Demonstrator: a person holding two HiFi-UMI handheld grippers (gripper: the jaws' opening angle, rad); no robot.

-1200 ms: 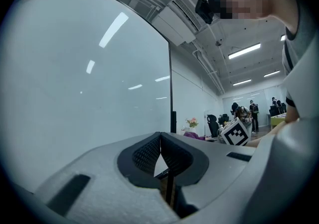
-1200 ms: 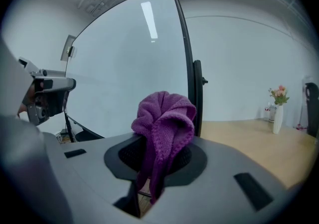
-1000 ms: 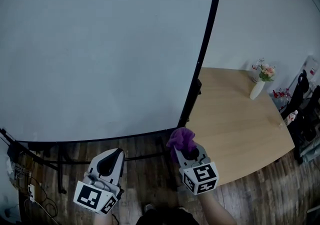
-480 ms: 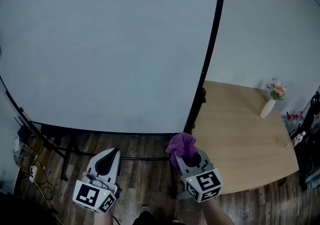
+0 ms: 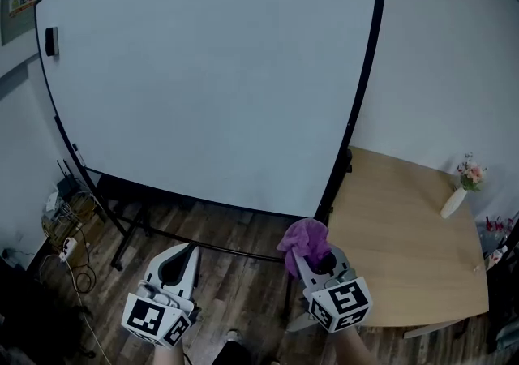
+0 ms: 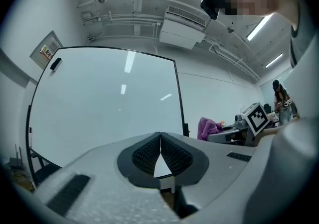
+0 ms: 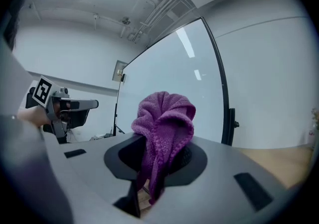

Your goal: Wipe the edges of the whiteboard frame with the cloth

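The right hand-held gripper [image 5: 313, 256] pinches the cloth [image 5: 304, 235]; left hand-held gripper [image 5: 181, 261] pressed together. Best drag cloth flat along the whiteboard frame [image 5: 362, 96].

A dark plank floor [image 5: 235, 266] is carrying everything here. The black legs of the whiteboard stand [image 5: 128, 235] are resting on it at the left, with a white power strip [image 5: 65, 250] and loose cables lying near them. A light wooden table [image 5: 397, 234] is standing on the floor at the right, and a white vase [image 5: 452, 202] (flowers in it) is sitting near the table's far right corner
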